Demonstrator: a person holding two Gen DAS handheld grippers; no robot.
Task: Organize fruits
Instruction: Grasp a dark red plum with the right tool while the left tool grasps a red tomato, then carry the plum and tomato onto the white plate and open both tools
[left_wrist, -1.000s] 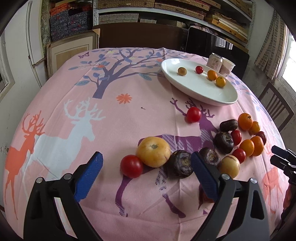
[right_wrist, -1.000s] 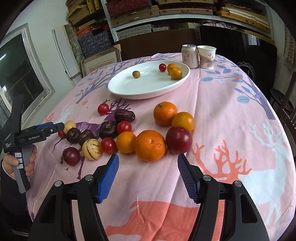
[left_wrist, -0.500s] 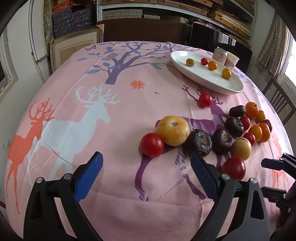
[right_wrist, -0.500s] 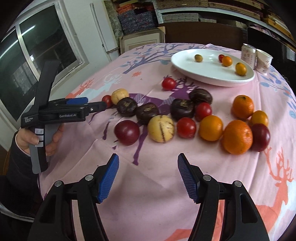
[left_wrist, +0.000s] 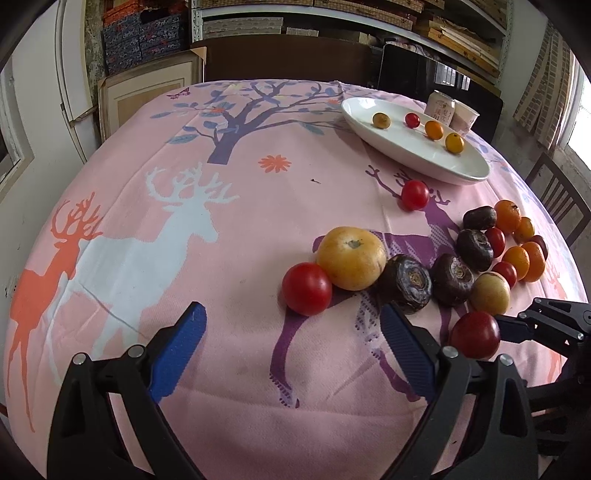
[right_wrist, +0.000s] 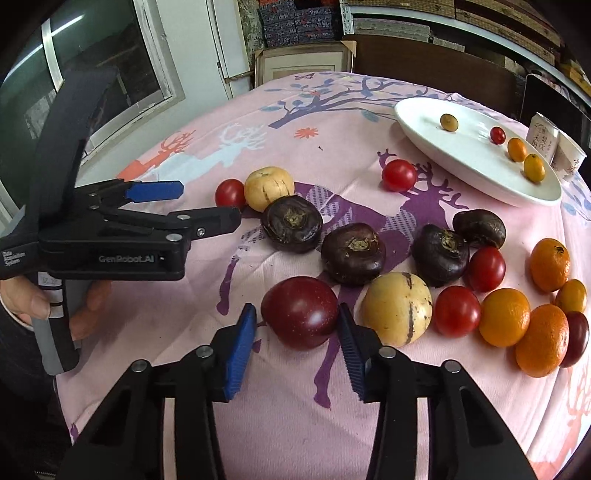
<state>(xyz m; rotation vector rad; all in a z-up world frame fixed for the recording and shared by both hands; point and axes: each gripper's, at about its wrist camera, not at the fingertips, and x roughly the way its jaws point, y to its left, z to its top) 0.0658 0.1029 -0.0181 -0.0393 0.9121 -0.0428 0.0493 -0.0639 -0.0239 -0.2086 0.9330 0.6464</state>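
Note:
A dark red plum lies on the pink tablecloth between the blue pads of my right gripper, which is open around its near side; the pads stand just beside it. The plum also shows in the left wrist view, with the right gripper's tips beside it. My left gripper is open and empty, just short of a red tomato and a yellow fruit. Dark water chestnuts, tomatoes and oranges lie in a cluster. A white oval plate holds several small fruits.
A can and a paper cup stand behind the plate. A lone tomato lies in front of the plate. A chair stands at the right of the table. Shelves and boxes line the back wall.
My right gripper swung left from the oranges, moved in low and now brackets the dark red plum, jaws narrower. My left gripper drew back and shifted left a little.

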